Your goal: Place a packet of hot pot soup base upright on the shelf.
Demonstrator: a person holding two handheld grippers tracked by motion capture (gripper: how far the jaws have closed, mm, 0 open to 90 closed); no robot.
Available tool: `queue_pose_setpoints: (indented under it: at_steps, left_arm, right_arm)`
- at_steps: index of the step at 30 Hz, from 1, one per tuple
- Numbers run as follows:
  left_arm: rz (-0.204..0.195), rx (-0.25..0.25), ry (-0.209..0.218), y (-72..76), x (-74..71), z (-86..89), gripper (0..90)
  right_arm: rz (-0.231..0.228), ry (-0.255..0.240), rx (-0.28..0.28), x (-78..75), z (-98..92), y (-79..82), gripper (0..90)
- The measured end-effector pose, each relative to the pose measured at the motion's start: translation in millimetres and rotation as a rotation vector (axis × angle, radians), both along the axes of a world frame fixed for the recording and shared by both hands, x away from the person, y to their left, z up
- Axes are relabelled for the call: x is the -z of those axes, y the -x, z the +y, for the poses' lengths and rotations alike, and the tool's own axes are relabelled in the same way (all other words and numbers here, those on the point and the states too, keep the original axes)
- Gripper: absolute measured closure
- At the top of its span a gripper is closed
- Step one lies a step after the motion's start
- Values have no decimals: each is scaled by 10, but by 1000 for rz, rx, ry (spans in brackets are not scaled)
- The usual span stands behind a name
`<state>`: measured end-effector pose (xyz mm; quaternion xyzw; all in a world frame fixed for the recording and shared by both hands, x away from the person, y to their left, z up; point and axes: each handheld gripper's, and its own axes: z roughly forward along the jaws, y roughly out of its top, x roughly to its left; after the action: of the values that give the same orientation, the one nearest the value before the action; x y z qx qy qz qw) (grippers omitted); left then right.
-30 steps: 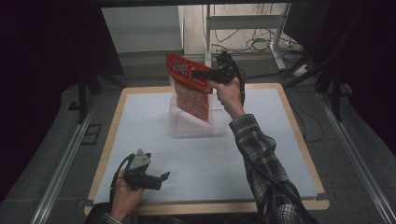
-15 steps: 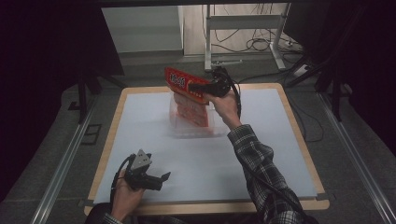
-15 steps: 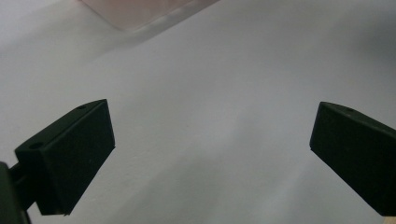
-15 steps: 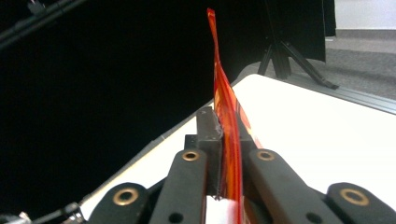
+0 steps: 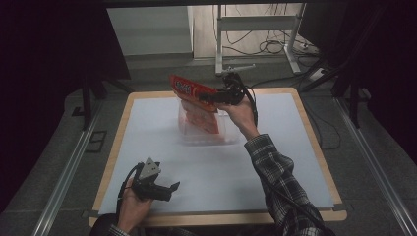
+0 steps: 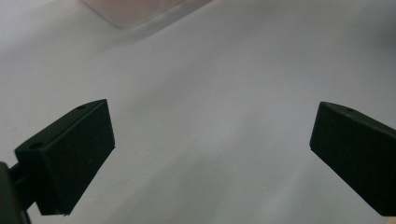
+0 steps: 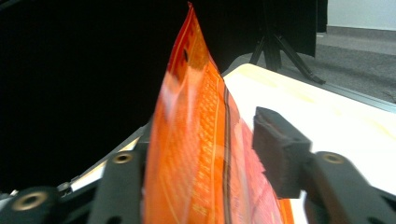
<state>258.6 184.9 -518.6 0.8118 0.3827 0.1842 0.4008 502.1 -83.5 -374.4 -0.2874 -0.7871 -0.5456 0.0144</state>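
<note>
item: orange packet (image 5: 195, 101), printed, glossy. it is standing tilted in a clear tub (image 5: 202, 132) at the far middle of the table (image 5: 295, 162), its lower part showing through the tub wall and its top edge leaning out toward the left.

item: right gripper (image 5: 209, 97). it is hovering over the tub, level with the packet's top. its jaws have just been opening; the packet is sitting between them. in the right gripper view the packet (image 7: 201, 154) is lying against the left jaw while the right pad is standing clear of it, so the grip is released. the hand (image 5: 239, 109) is reaching in from the near right on a plaid sleeve (image 5: 278, 177).

item: left gripper (image 5: 164, 190). it is resting at the near left of the table, well apart from the tub. in the left gripper view its jaws are gaping wide over bare white surface, nothing between them, with a corner of the tub (image 6: 135, 9) showing at the top.
</note>
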Motion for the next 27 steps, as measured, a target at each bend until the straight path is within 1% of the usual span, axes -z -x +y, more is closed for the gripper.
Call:
queue_pose_setpoints:
  at_steps: [4,9,10,11,16,21,27]
  left_arm:
    - [-1,0,-2,0,2,-6,0]
    - [-1,1,-5,-2,6,-10,0]
    - [-1,1,-5,-2,7,-11,0]
    - [-2,0,-6,-2,8,-12,0]
    - [-5,-3,-9,-1,6,-13,0]
    - [-9,-6,-12,1,6,-12,0]
    - [-12,-9,-14,1,5,-8,0]
  right_arm:
    - [-12,14,-5,-10,-12,51,367]
    - [-31,27,-10,-23,-40,125,303]
    - [-36,33,-11,-24,-48,142,296]
    - [-50,51,-9,-21,-63,177,283]
    - [-68,74,-11,-1,-76,247,261]
    - [-100,104,-23,11,-65,346,236]
    - [-125,139,-31,34,-92,458,210]
